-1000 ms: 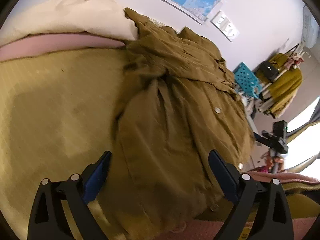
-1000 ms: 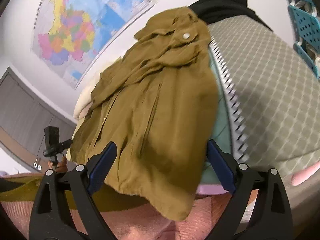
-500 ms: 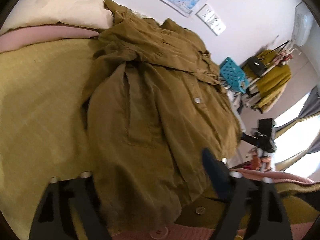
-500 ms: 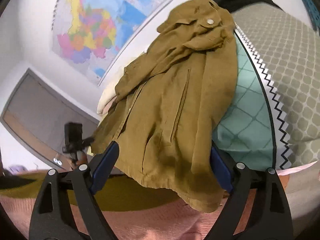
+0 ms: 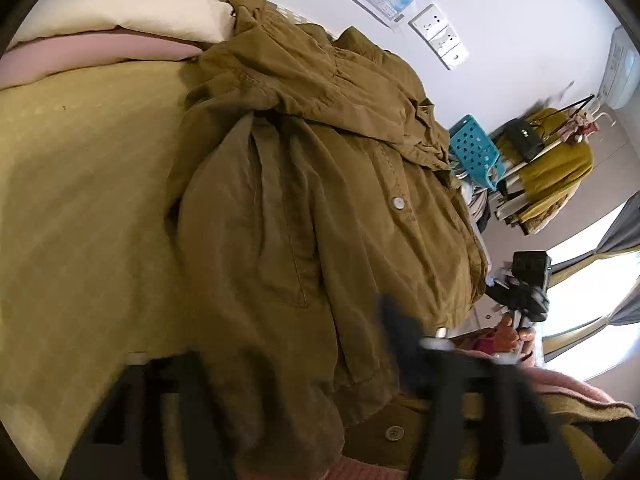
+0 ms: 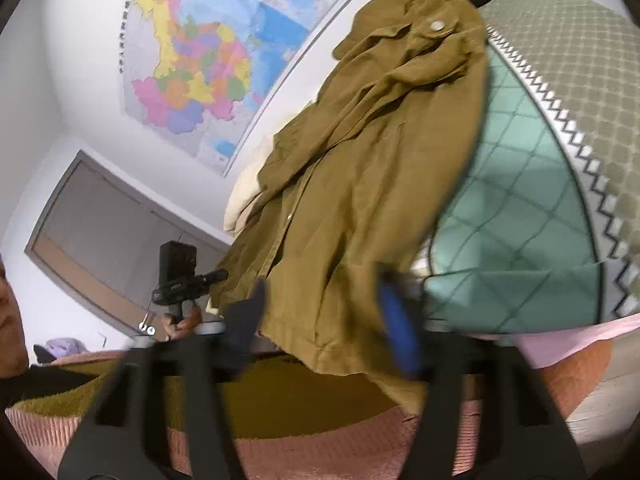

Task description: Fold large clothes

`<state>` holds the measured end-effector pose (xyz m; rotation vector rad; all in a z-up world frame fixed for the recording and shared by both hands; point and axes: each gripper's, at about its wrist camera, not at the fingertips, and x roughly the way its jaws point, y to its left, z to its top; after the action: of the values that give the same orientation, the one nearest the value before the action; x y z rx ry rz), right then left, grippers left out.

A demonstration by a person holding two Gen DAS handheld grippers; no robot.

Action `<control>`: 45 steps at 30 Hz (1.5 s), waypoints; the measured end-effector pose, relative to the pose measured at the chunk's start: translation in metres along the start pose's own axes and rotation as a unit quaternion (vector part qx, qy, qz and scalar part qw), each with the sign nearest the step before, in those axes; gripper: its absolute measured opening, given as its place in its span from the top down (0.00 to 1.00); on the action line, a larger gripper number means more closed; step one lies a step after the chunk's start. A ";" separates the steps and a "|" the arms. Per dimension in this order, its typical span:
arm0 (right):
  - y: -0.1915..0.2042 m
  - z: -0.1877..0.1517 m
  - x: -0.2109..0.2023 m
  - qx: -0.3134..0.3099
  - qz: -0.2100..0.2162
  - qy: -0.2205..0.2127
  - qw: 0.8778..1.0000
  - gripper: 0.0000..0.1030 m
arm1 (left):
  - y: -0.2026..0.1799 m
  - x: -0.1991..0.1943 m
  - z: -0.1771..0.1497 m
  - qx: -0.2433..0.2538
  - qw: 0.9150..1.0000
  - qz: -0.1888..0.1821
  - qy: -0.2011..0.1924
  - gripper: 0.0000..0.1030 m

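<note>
Both grippers, left gripper (image 5: 304, 360) and right gripper (image 6: 324, 320), are closing their fingers around the soft, limp jacket's (image 5: 320, 184) hem at the bed's (image 5: 80, 200) near edge.

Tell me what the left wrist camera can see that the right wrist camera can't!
Only the left wrist view shows the yellow bedspread, the white pillow, the blue basket and the bright window.

Only the right wrist view shows the colourful map, the teal quilt and the grey door.

Both show the olive jacket, and in each view that camera's gripper, left gripper or right gripper, is closing with the jacket's hem between its fingers.
</note>
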<state>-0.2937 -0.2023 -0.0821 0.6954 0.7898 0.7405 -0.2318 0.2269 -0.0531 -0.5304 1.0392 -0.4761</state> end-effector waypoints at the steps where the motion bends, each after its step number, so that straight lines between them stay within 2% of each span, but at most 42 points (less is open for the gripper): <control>1: -0.001 0.002 -0.008 0.006 0.005 -0.016 1.000 0.89 | -0.001 -0.003 0.000 -0.001 1.000 -0.013 -0.005 0.81; 2: 0.000 0.002 -0.014 0.004 0.007 -0.027 1.000 0.89 | -0.004 -0.008 -0.001 0.003 1.000 -0.018 -0.014 0.82; 3: 0.002 0.002 -0.020 -0.006 -0.009 -0.035 0.999 0.86 | -0.006 -0.010 -0.002 0.009 1.000 -0.015 -0.019 0.82; 4: 0.003 0.002 -0.025 -0.012 -0.039 -0.038 0.998 0.66 | -0.008 -0.011 -0.002 0.014 1.000 -0.006 -0.019 0.78; 5: 0.001 0.000 -0.027 -0.008 -0.045 -0.037 0.998 0.48 | -0.009 -0.011 -0.003 0.015 1.000 0.002 -0.014 0.67; 6: 0.000 -0.003 -0.029 -0.005 -0.050 -0.035 0.998 0.26 | -0.007 -0.007 -0.004 0.011 1.000 0.005 -0.002 0.61; 8: 0.003 -0.009 -0.029 -0.019 -0.080 -0.027 0.996 0.28 | -0.004 0.001 -0.006 0.010 1.000 0.009 0.015 0.54; 10: 0.003 -0.017 -0.027 -0.022 -0.089 -0.018 0.996 0.28 | -0.002 0.008 -0.008 0.011 1.000 0.001 0.022 0.47; 11: 0.000 -0.020 -0.024 -0.018 -0.090 -0.012 0.996 0.28 | -0.001 0.009 -0.008 0.011 1.000 -0.008 0.018 0.40; 13: -0.006 -0.026 -0.022 -0.007 -0.072 -0.013 0.997 0.25 | -0.002 0.010 -0.008 0.015 0.999 -0.025 0.016 0.32; 15: -0.016 -0.030 -0.016 0.017 -0.082 -0.002 0.996 0.26 | -0.006 0.012 -0.008 0.020 0.999 -0.025 0.016 0.30; 16: -0.021 -0.033 -0.014 0.026 -0.079 0.003 0.997 0.36 | -0.008 0.013 -0.008 0.025 0.999 -0.020 0.016 0.33; 17: -0.023 -0.035 -0.011 0.032 -0.064 0.006 0.997 0.43 | -0.011 0.014 -0.008 0.028 0.999 -0.019 0.016 0.49; 18: -0.027 -0.038 -0.007 0.041 -0.044 0.010 0.998 0.58 | -0.012 0.015 -0.008 0.029 0.999 -0.015 0.015 0.60; 19: -0.026 -0.039 -0.006 0.038 -0.039 0.007 0.998 0.81 | -0.014 0.016 -0.007 0.031 0.999 0.004 0.010 0.79; 20: -0.024 -0.040 -0.006 0.032 -0.031 0.003 0.999 0.88 | -0.016 0.016 -0.007 0.036 0.999 0.015 0.006 0.83; 21: -0.020 -0.039 -0.010 0.027 -0.021 -0.009 0.999 0.91 | -0.016 0.014 -0.006 0.035 0.999 0.016 0.000 0.85; 23: -0.008 -0.036 -0.021 0.009 0.000 -0.032 0.999 0.92 | -0.018 0.006 -0.006 0.030 0.999 0.009 -0.015 0.91; 26: 0.017 -0.027 -0.047 -0.018 0.036 -0.079 0.996 0.93 | -0.030 -0.014 -0.003 0.034 0.998 -0.009 -0.043 0.92; 29: 0.041 -0.017 -0.072 -0.044 0.061 -0.125 0.989 0.95 | -0.041 -0.030 0.001 0.048 0.997 0.014 -0.062 0.92; 31: 0.057 -0.012 -0.086 -0.064 0.079 -0.147 0.984 0.96 | -0.043 -0.046 0.003 0.037 0.996 -0.007 -0.080 0.92; 34: 0.070 -0.009 -0.104 -0.076 0.110 -0.178 0.975 0.96 | -0.050 -0.064 0.001 0.046 0.993 -0.020 -0.102 0.92; 37: 0.080 -0.009 -0.122 -0.091 0.129 -0.203 0.966 0.96 | -0.054 -0.085 -0.006 0.052 0.989 -0.052 -0.125 0.92; 38: 0.082 -0.009 -0.124 -0.090 0.135 -0.208 0.965 0.96 | -0.053 -0.091 -0.008 0.053 0.988 -0.063 -0.129 0.91; 40: 0.081 -0.009 -0.129 -0.091 0.132 -0.218 0.963 0.96 | -0.050 -0.093 -0.010 0.051 0.989 -0.064 -0.126 0.89; 45: 0.076 0.005 -0.117 -0.072 0.138 -0.205 0.966 0.96 | -0.043 -0.078 0.001 0.022 0.993 -0.060 -0.102 0.86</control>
<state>-0.3708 -0.2544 0.0222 0.8028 0.2595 0.8584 -0.2694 0.2404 0.0261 -0.5927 0.8021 -0.5380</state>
